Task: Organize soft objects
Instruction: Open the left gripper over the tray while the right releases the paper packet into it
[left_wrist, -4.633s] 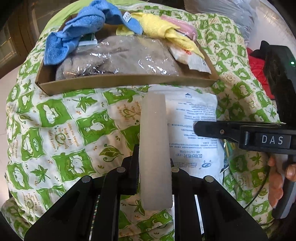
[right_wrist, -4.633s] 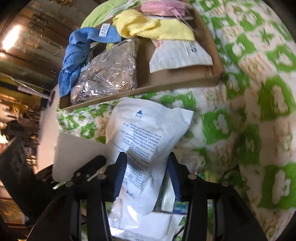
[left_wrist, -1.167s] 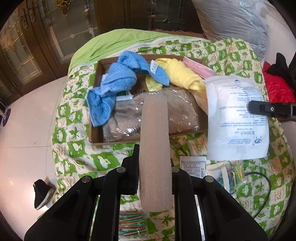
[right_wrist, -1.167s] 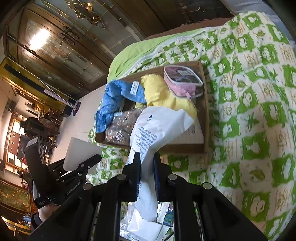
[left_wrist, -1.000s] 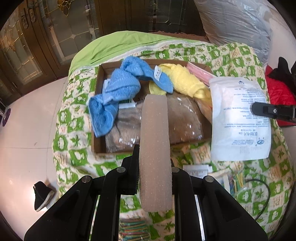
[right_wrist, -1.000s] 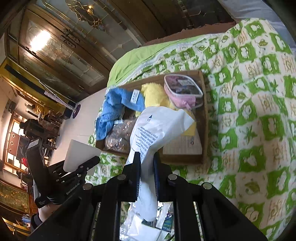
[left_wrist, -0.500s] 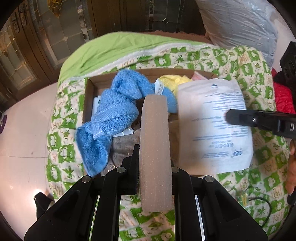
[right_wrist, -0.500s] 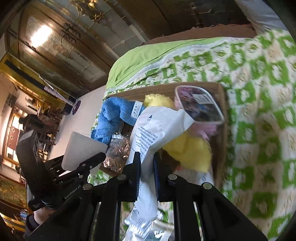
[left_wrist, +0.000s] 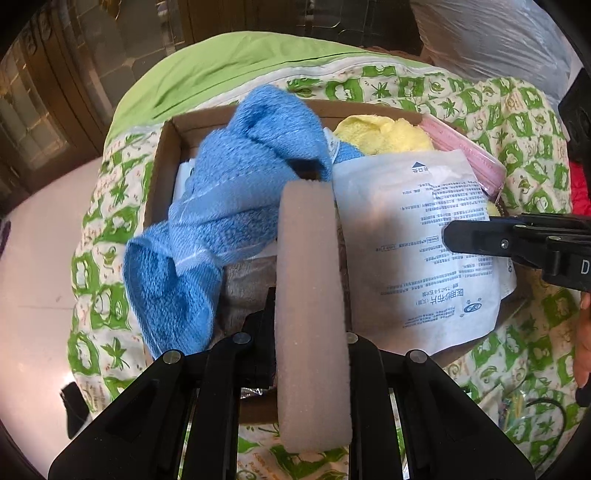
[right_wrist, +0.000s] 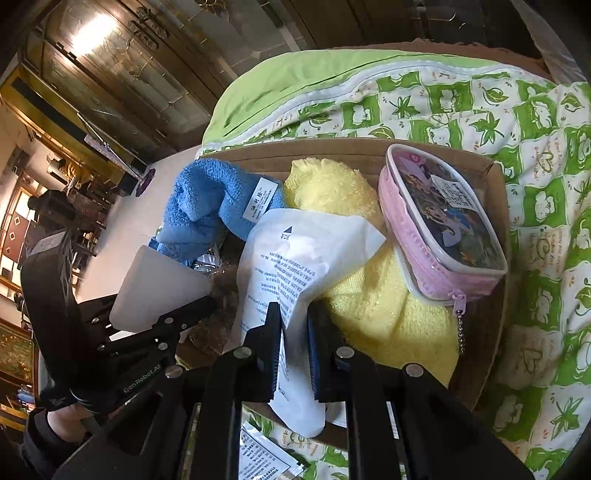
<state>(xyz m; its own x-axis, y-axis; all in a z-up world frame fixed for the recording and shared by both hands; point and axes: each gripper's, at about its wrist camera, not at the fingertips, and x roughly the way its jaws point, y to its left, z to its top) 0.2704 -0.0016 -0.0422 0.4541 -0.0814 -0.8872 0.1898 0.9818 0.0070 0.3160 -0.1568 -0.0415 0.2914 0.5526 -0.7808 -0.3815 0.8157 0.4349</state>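
Left tongs (left_wrist: 312, 332) clamped on a pale foam block (left_wrist: 310, 295), held upright over the near edge of the cardboard box (left_wrist: 166, 147). Right tongs (right_wrist: 295, 332) with jaws just eased slightly apart, white printed pouch (right_wrist: 291, 266) between them, pads close against it on both sides; pouch suspended over the box interior, above the yellow towel (right_wrist: 369, 295). Inside the box: blue towel (left_wrist: 221, 221) at left, draped over the left wall; yellow towel at centre; pink zip case (right_wrist: 439, 225) at far right, resting against the yellow towel. Box seated on a bed with green-and-white patterned quilt (right_wrist: 535, 184). Loose printed packet (right_wrist: 258, 458) on the quilt just near of the box.
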